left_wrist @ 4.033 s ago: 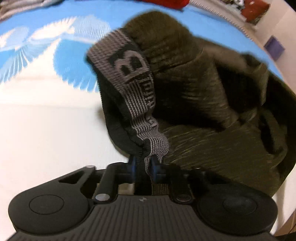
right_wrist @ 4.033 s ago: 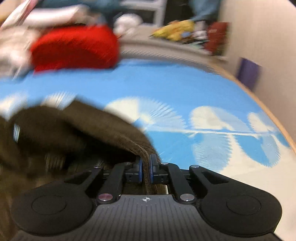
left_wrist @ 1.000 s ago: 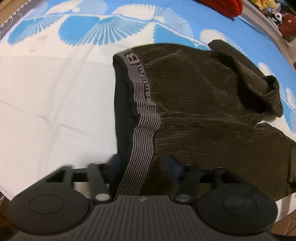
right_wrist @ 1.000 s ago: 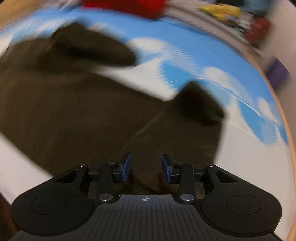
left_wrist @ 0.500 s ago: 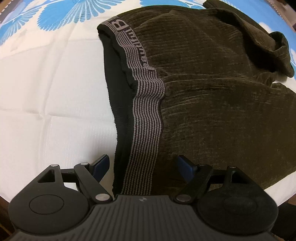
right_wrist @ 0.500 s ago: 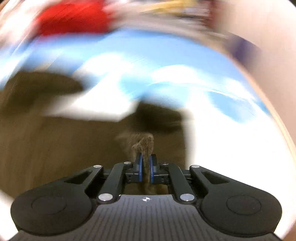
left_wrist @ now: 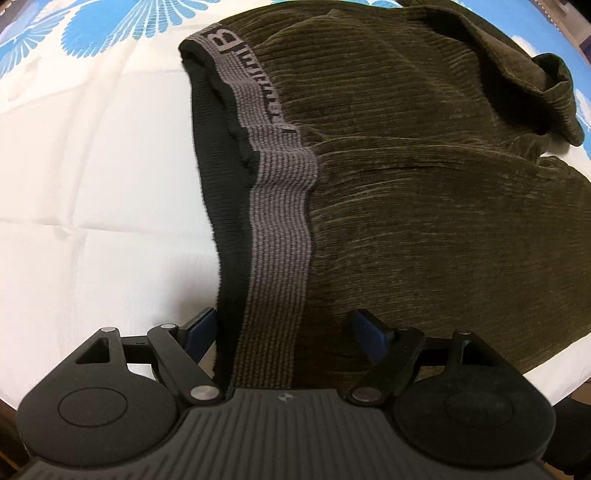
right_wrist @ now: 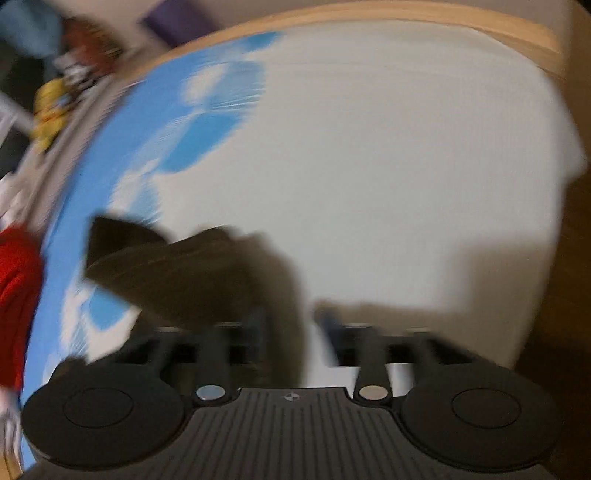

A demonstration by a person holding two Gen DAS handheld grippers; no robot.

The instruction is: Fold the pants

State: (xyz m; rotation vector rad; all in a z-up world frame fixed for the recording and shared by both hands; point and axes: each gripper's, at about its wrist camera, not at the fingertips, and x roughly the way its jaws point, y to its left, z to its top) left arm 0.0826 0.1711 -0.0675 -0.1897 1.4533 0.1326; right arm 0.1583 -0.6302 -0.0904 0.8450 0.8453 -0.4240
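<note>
- Left gripper (left_wrist: 284,328): jaws stand wide apart, pointing down at the bed. The waistband (left_wrist: 280,206) of the pants (left_wrist: 424,184) runs up between the two blue pads (left_wrist: 201,326); neither pad presses on the cloth.
- Right gripper (right_wrist: 291,325): jaws are opening. A dark flap of the pants (right_wrist: 177,273) hangs across the left finger and into the gap; the picture is badly blurred, and no pad is seen pressing on it.
- Pants: olive ribbed cloth, spread flat over the white part of the bedcover (left_wrist: 92,184). The grey striped waistband with dark lettering lies on the left side of the cloth, and the black inner lining (left_wrist: 218,155) shows beside it. One rumpled leg end (left_wrist: 554,92) sits at the upper right in the left wrist view.
- Surroundings: blue fan pattern (left_wrist: 110,33) at the far edge of the bedcover; a red cloth (right_wrist: 18,295) at the left margin of the right wrist view; a wooden bed edge (right_wrist: 480,26) along the top; blurred clutter (right_wrist: 51,107) past the bed. Nothing lies over the waistband.
- Change: four seconds ago each gripper pinched the cloth and held it bunched in the air. Half a second ago the right jaws were clamped on a fold; they have since parted and the view has rolled sharply. The left gripper has come down closer to the waistband.
- Pose: left gripper aims straight down; right gripper is tilted down and rolled to one side.
</note>
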